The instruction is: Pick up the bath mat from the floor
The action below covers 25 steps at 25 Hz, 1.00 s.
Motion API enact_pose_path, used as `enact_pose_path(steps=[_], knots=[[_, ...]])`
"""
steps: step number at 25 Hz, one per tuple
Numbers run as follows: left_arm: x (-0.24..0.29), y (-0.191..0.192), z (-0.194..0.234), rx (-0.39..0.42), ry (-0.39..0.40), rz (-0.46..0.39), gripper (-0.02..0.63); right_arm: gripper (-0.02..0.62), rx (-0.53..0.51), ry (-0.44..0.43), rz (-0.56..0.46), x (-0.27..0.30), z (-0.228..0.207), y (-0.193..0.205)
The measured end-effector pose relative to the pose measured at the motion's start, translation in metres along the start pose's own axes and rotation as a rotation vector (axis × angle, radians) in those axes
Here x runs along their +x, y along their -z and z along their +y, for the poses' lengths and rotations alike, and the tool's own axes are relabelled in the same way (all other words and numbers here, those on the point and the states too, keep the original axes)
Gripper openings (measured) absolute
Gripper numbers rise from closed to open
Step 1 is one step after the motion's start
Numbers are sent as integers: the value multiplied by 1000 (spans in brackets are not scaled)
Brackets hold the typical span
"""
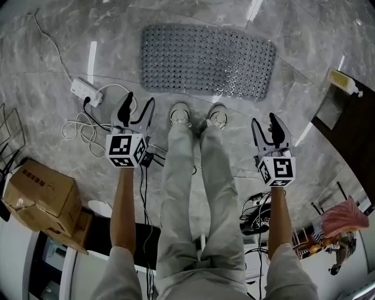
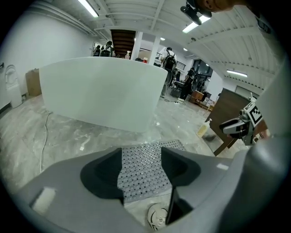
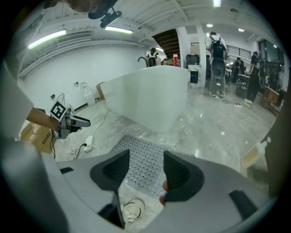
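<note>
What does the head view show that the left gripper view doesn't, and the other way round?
Head view only: the power strip and the person's legs. Left gripper view only: the white tub, people behind it, ceiling lights. Both: the mat, a shoe, the bottle, the right gripper, and the left gripper with open, empty jaws.

In its own view, the left gripper [image 2: 142, 154] covers both sides of the bath mat [image 2: 144, 172] and most of a shoe [image 2: 157, 218]. The distant people [image 2: 169, 59] are too small to make out.
</note>
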<state>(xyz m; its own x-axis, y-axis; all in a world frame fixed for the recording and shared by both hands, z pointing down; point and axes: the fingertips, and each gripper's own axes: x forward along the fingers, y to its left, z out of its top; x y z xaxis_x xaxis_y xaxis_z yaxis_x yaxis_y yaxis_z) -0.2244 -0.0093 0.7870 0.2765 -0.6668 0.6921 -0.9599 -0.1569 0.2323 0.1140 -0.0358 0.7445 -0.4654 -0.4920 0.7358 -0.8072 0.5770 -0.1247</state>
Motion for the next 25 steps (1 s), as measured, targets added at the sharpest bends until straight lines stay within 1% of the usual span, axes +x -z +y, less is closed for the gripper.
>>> enact_pose_path(steps=[5,10,17,25], knots=[[26,26,13,-17,-5,5,279,213,-6,-2,9,19,-3,18],[59,56,32,-10,-8,18,293,213,-19,-12,7,47,-4,35],[109,90,58,-22,-26,19,296,213,-72,-8,-3,99,-15,62],[163,124,80,-10,-31,20,296,213,-70,-10,-25,155,-25,89]])
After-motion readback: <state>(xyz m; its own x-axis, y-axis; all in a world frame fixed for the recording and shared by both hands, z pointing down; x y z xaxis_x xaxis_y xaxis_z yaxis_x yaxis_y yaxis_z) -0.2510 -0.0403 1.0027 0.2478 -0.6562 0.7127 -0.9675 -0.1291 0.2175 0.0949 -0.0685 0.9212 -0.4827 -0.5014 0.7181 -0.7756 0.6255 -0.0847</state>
